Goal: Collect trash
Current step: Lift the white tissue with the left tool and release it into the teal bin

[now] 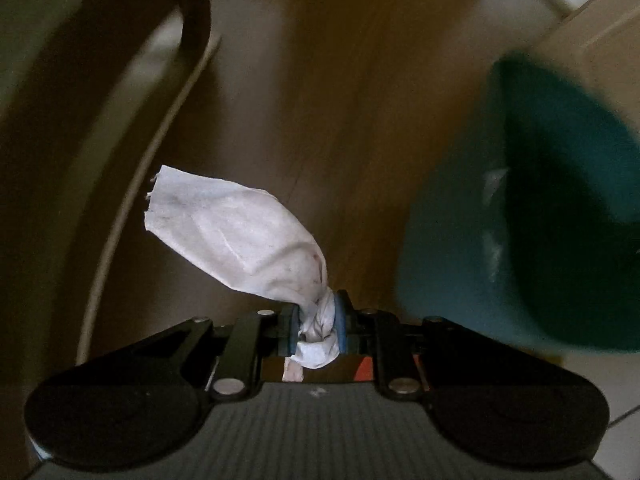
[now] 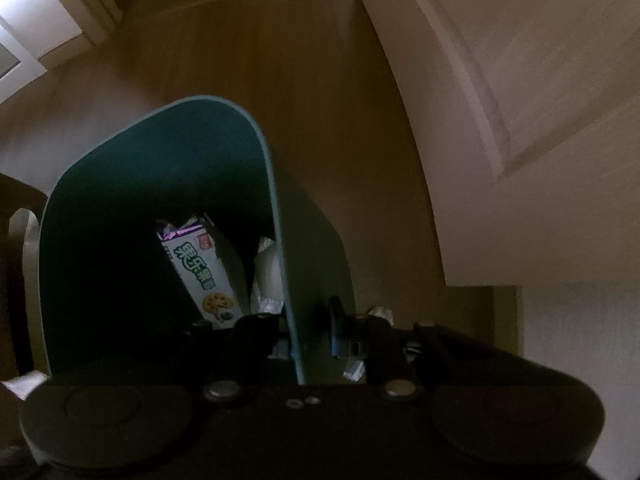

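My left gripper (image 1: 318,330) is shut on a crumpled white tissue (image 1: 236,232), which sticks out up and to the left above a brown wooden floor. A teal trash bin (image 1: 520,220) stands blurred to the right of it. In the right wrist view my right gripper (image 2: 310,338) is shut on the near wall of the teal bin (image 2: 276,200), one finger inside and one outside. Inside the bin lie a snack box (image 2: 204,272) with printed characters and a pale plastic wrapper (image 2: 268,276).
A pale curved chair frame (image 1: 132,184) rises at the left of the left wrist view. A white door (image 2: 520,80) and wall fill the right of the right wrist view. White floor tiles (image 1: 624,440) show at lower right.
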Demonstrator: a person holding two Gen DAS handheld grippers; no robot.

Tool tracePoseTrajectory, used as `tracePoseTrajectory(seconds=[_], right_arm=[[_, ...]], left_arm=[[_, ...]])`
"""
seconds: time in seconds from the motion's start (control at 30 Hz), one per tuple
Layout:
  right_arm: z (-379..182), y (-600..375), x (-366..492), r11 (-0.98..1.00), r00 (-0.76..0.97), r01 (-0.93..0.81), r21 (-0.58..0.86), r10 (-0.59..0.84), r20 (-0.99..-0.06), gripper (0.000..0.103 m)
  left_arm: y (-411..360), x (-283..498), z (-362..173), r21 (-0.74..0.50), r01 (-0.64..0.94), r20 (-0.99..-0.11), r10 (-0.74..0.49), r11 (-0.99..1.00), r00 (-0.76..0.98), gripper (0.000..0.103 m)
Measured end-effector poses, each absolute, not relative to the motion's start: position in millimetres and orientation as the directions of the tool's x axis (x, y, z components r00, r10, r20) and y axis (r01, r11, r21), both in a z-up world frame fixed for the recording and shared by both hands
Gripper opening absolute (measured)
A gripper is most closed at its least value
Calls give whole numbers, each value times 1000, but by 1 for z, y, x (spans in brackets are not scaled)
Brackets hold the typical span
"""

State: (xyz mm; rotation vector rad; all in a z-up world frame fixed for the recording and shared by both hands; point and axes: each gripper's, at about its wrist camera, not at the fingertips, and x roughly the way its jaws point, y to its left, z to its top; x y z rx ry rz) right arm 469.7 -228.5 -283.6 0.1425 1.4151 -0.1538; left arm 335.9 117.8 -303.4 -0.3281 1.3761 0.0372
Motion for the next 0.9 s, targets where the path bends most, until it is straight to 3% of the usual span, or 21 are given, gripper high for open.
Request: tracePoseTrajectory(seconds=[0.13, 0.27, 0.57, 0.9], right_arm=[[-278, -212, 466, 986, 130, 166, 0, -22, -991, 13], [-269, -190, 454, 991, 115, 134, 12, -4, -993, 13], [-246, -158, 438, 995, 107, 75, 63, 55, -993, 13], [-231, -141, 435, 996, 107, 11, 94, 92, -990, 13]], left_arm=[[115, 356, -232, -247, -153, -936, -195, 957, 292, 17], [83, 372, -203, -287, -54, -915, -257, 956, 311, 17], [16, 407, -229, -272, 66, -946, -279, 960, 167, 17], [10, 426, -257, -211, -3, -975, -210, 977, 64, 18]])
